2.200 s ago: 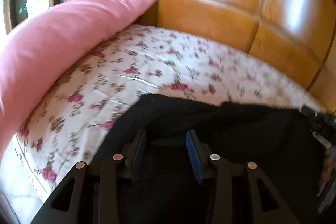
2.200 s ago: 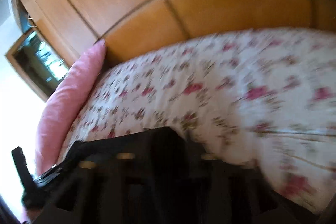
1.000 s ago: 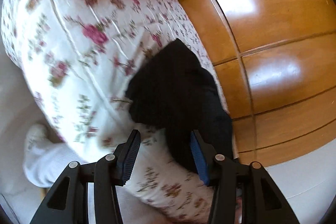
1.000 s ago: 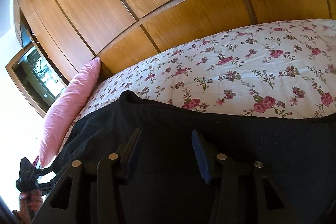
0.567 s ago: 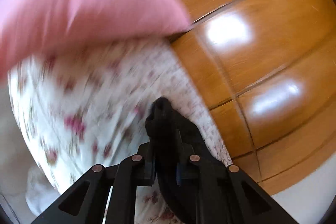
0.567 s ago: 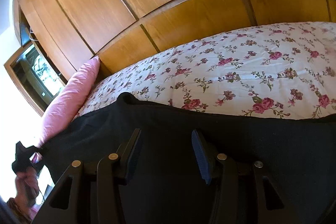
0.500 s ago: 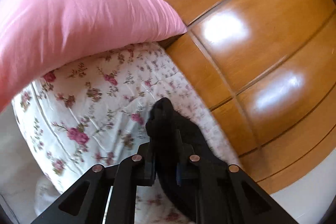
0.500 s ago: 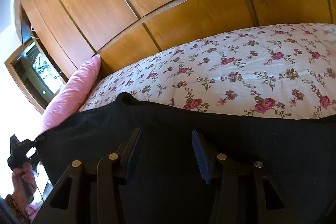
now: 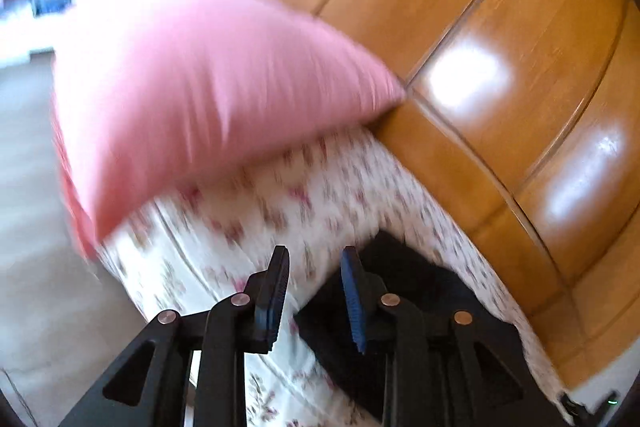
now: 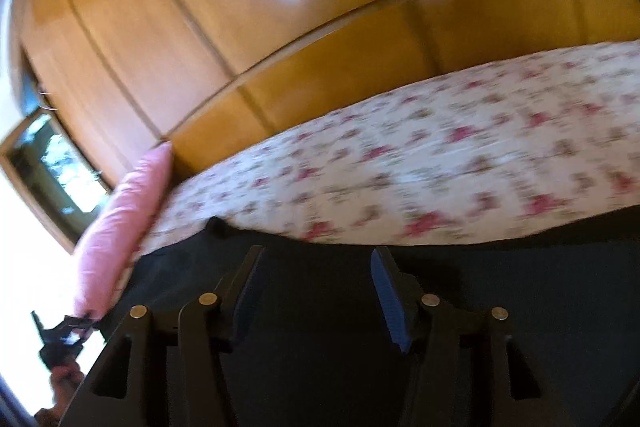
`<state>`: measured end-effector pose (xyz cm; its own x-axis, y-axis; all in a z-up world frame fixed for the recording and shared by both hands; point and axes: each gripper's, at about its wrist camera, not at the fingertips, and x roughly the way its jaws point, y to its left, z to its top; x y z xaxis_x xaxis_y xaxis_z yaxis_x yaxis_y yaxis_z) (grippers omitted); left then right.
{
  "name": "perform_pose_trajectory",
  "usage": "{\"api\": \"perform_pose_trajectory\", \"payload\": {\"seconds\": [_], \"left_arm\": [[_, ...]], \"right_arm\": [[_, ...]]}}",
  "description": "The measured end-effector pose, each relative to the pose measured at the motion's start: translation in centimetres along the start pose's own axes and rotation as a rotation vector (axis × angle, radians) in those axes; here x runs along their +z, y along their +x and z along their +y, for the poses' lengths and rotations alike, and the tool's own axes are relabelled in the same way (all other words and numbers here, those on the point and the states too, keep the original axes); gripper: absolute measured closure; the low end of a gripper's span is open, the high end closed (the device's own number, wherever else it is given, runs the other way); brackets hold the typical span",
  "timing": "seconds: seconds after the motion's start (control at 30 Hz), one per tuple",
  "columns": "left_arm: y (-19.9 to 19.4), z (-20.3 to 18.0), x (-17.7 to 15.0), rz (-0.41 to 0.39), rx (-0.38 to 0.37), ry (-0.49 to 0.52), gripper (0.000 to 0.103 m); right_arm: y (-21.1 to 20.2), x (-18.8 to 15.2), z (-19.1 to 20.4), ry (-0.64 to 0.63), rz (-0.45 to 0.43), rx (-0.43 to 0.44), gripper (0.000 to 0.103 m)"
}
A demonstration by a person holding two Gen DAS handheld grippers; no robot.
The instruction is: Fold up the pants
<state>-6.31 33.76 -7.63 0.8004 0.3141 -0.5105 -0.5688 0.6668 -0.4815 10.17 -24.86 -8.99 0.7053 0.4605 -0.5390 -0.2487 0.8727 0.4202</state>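
The black pants [image 10: 320, 327] lie spread on the floral bed sheet [image 10: 440, 155]. In the left wrist view a corner of the pants [image 9: 404, 275] lies on the sheet [image 9: 248, 227] just right of my left gripper [image 9: 314, 291], which is open and empty. My right gripper [image 10: 316, 291] is open and hovers over the dark cloth, holding nothing. The left gripper also shows far left in the right wrist view [image 10: 60, 335].
A pink pillow [image 9: 200, 99] lies at the head of the bed, also seen in the right wrist view [image 10: 124, 223]. Wooden wardrobe panels [image 9: 500, 67] run along the far side of the bed [image 10: 280, 27]. A window [image 10: 52, 163] is at the left.
My left gripper was shut on the pants' corner half a second ago; now it has opened, and the corner lies on the sheet. The right gripper stayed open and shifted over the pants.
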Motion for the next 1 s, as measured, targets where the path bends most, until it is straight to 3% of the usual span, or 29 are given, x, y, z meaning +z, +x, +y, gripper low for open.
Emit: {"api": "perform_pose_trajectory", "payload": {"seconds": [0.03,0.1,0.3,0.37,0.47,0.5,0.53,0.6,0.7,0.73,0.77,0.83,0.9,0.93,0.97,1.0], "left_arm": [[-0.6,-1.5,0.2,-0.035,-0.002,0.058,0.076],[0.0,-4.2,-0.1,-0.025,-0.036,0.163,0.076],[6.1,-13.8,-4.7,0.176,-0.201,0.466,0.075],[8.8,-15.8,-6.2,0.240,-0.194,0.518,0.075],[12.1,-17.3,-7.8,0.305,-0.125,0.548,0.075],[12.5,-17.5,-8.2,0.303,-0.100,0.546,0.075],[13.0,-17.4,-8.4,0.301,-0.082,0.538,0.075],[13.5,-17.1,-8.0,0.302,-0.084,0.507,0.075],[13.9,-16.8,-7.8,0.295,-0.058,0.511,0.075],[13.9,-16.6,-8.0,0.300,-0.048,0.517,0.075],[14.0,-16.7,-8.2,0.303,-0.049,0.519,0.074],[14.2,-16.7,-8.4,0.300,-0.058,0.525,0.074],[14.2,-16.6,-8.4,0.295,-0.076,0.522,0.074],[14.1,-16.3,-8.3,0.295,-0.089,0.510,0.074],[14.2,-16.2,-8.2,0.295,-0.097,0.501,0.074],[14.1,-16.1,-8.2,0.296,-0.103,0.494,0.074]], "right_arm": [[-0.3,0.1,0.1,-0.023,0.010,-0.016,0.046],[0.2,0.2,1.2,-0.083,0.055,-0.010,0.049],[6.3,1.2,8.7,-0.286,0.172,0.109,0.053],[9.2,1.6,10.3,-0.307,0.211,0.134,0.053],[13.5,1.7,10.8,-0.294,0.323,0.146,0.055],[14.3,1.6,10.7,-0.301,0.342,0.136,0.063],[14.9,1.5,10.8,-0.320,0.352,0.135,0.091],[15.3,1.6,10.7,-0.331,0.345,0.141,0.096],[15.4,2.4,10.3,-0.298,0.274,0.112,0.098],[15.6,2.5,10.2,-0.299,0.250,0.080,0.103],[16.5,2.4,9.8,-0.300,0.250,0.015,0.103],[17.6,2.5,8.1,-0.194,0.305,0.022,0.103],[16.6,3.1,6.9,-0.123,0.281,0.042,0.099],[15.8,3.2,6.4,-0.096,0.261,0.055,0.088],[14.4,3.3,5.7,-0.054,0.229,0.068,0.065],[12.5,3.2,5.0,-0.013,0.190,0.087,0.054]]}}
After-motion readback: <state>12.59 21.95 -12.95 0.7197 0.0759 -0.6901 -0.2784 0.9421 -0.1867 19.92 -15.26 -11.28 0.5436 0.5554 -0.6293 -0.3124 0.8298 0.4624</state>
